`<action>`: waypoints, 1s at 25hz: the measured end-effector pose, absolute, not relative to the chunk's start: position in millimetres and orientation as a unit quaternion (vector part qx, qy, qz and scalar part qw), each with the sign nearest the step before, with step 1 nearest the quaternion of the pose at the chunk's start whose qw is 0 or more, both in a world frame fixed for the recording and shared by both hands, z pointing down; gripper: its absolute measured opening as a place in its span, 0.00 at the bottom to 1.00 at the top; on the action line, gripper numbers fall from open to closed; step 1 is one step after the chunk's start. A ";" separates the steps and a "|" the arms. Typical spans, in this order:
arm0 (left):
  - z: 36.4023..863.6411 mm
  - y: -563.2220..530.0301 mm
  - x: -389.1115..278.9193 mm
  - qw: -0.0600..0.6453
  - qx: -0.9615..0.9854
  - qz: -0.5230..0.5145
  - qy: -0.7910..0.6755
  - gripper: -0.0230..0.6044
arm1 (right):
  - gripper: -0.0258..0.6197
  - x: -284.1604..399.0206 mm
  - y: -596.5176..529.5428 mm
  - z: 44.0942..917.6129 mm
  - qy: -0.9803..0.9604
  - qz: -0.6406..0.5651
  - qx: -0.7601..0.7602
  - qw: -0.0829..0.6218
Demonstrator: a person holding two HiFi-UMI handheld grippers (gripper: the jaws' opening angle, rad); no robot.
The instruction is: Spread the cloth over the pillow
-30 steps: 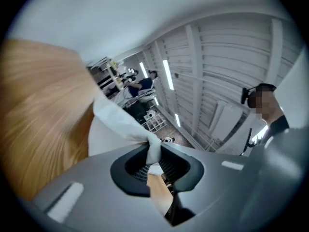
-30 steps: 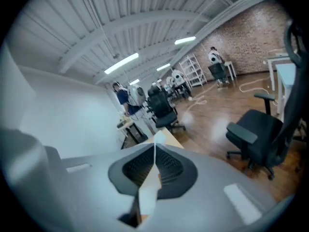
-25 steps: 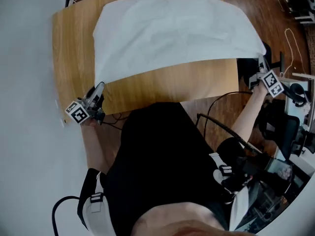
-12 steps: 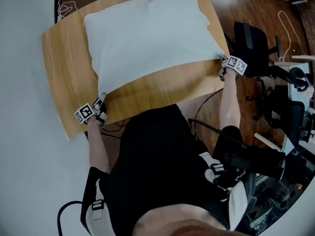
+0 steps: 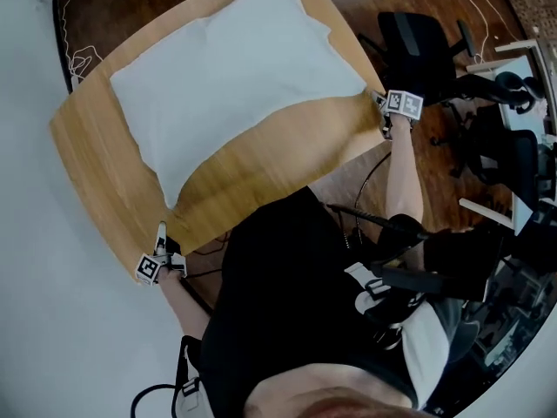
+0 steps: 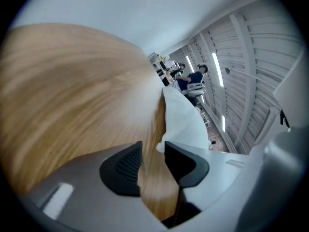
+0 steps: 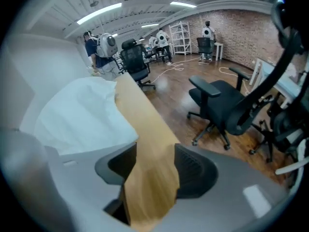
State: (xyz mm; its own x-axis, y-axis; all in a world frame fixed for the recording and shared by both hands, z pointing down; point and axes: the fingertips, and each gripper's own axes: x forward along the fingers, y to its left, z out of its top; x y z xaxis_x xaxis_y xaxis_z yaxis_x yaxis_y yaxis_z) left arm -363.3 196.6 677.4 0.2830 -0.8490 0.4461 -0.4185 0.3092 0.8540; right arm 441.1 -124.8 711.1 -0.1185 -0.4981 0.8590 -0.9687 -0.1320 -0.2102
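Left claw [image 5: 162, 236] sits low at the near-left corner of the tabletop [image 5: 261, 164]. Its jaws have just been opening, and there's bare wood between them and nothing gripped. The tip of the cloth [image 5: 235, 85] lies just past them, so that reads as a corner let go.

Across the middle the cloth lies flat and white over most of the far tabletop, raised in the centre. That should be the pillow beneath, though it's fully covered and I can't pick out its outline.

Over to the right claw [image 5: 380, 103], at the tabletop's right edge beside the cloth's other near corner. Its jaws have just been opening too and stand wide, with only the wooden edge between them. An office chair [image 5: 418, 46] stands beyond it. The spread looks essentially done.
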 end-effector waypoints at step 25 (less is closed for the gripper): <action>566.3 -76.9 -245.8 0.362 0.715 -0.138 -0.582 0.21 | 0.04 182.7 -535.7 730.7 -0.849 0.017 0.304 0.431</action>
